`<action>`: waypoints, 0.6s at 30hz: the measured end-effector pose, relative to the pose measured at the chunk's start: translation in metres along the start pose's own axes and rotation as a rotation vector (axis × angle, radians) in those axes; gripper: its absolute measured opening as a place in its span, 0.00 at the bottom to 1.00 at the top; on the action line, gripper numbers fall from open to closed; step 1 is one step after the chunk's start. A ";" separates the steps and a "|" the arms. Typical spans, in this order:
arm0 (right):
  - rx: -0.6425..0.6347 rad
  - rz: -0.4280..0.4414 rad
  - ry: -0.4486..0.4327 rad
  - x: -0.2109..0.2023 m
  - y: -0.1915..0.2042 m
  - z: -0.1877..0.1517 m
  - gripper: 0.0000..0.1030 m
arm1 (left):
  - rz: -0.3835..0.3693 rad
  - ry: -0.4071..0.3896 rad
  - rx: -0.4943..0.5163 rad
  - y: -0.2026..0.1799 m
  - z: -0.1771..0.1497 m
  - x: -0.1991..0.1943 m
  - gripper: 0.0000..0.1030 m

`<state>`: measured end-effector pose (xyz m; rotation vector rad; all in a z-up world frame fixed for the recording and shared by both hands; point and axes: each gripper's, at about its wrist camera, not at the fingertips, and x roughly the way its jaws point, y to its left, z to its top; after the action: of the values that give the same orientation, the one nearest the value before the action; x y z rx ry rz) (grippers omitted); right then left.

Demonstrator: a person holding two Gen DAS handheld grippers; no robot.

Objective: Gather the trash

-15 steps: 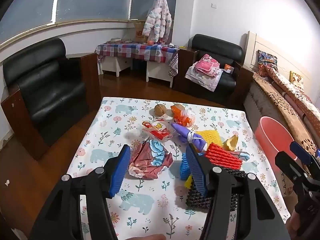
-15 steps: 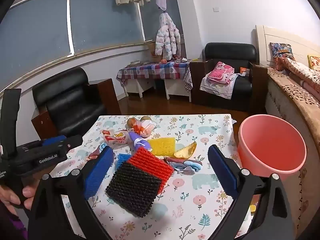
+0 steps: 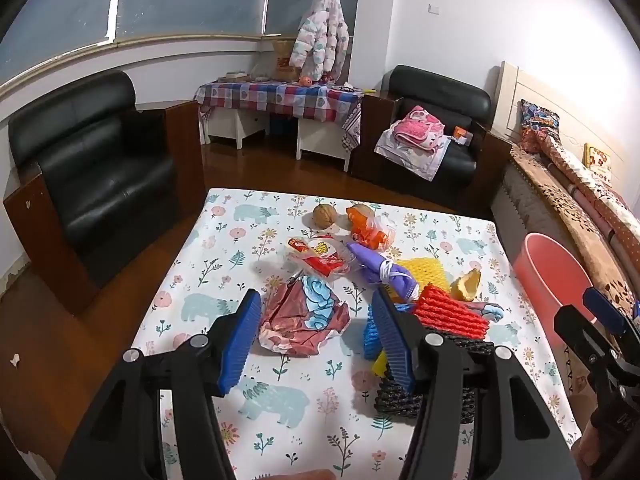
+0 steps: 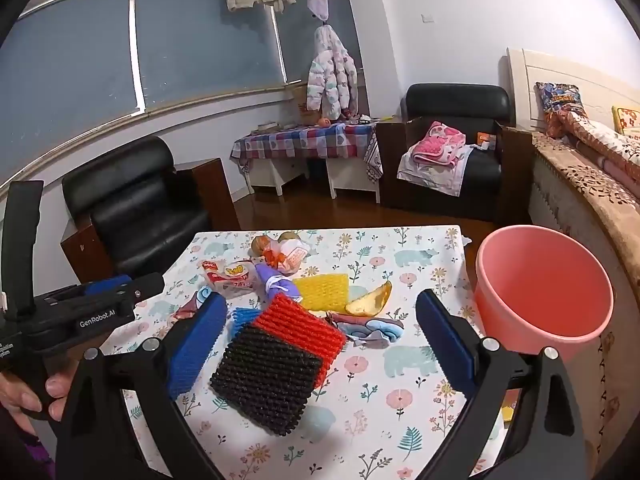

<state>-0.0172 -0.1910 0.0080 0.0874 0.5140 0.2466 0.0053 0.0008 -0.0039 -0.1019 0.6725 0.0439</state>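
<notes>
nothing looks collected yet: the pink bucket (image 4: 544,288), just off the table's (image 4: 420,420) right edge, shows an empty inside. the trash pile (image 4: 288,312) of wrappers, foam nets and peel lies mid-table, toward the far edge. the left gripper (image 3: 316,340) hovers with jaws apart around a crumpled red wrapper (image 3: 304,320); the right gripper (image 4: 316,344), jaws wide apart, hangs over a black foam net (image 4: 268,380).

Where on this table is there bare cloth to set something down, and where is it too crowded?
Bare cloth lies along the table's left side, left of the crumpled red wrapper, and along the near edge in front of the black foam net. A strip between the nets and the pink bucket also looks free. The middle is crowded around the red foam net and yellow net.
</notes>
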 end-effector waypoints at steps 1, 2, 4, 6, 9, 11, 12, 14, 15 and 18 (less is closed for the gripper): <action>-0.001 0.000 0.000 0.000 0.000 0.000 0.93 | -0.001 0.000 -0.001 0.000 0.000 0.000 0.56; -0.002 0.000 0.001 0.000 0.000 0.001 0.93 | -0.001 0.001 -0.001 0.000 0.001 0.000 0.56; -0.003 0.000 0.002 0.003 0.000 -0.001 0.93 | -0.002 0.001 -0.001 0.000 0.001 -0.001 0.56; -0.001 0.000 0.000 0.004 0.000 -0.001 0.93 | -0.002 0.001 -0.002 0.000 0.001 0.000 0.56; -0.003 -0.002 -0.003 0.003 0.001 -0.002 0.93 | -0.002 0.001 -0.003 0.000 0.001 -0.001 0.56; -0.002 -0.003 -0.006 0.002 0.000 -0.003 0.93 | -0.002 0.001 -0.003 0.000 0.002 -0.001 0.56; -0.003 -0.004 -0.006 0.002 0.000 -0.003 0.93 | -0.002 0.001 -0.004 0.000 0.002 -0.001 0.56; -0.003 -0.003 -0.005 0.002 -0.001 -0.003 0.93 | -0.002 0.001 -0.004 0.000 0.002 -0.001 0.56; -0.002 -0.002 -0.005 0.002 -0.001 -0.003 0.93 | -0.001 0.001 -0.004 0.000 0.001 -0.001 0.56; -0.003 -0.004 -0.005 0.002 -0.001 -0.003 0.93 | -0.002 0.001 -0.004 0.000 0.002 -0.001 0.56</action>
<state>-0.0171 -0.1910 0.0041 0.0840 0.5088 0.2435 0.0058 0.0015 -0.0021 -0.1062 0.6732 0.0430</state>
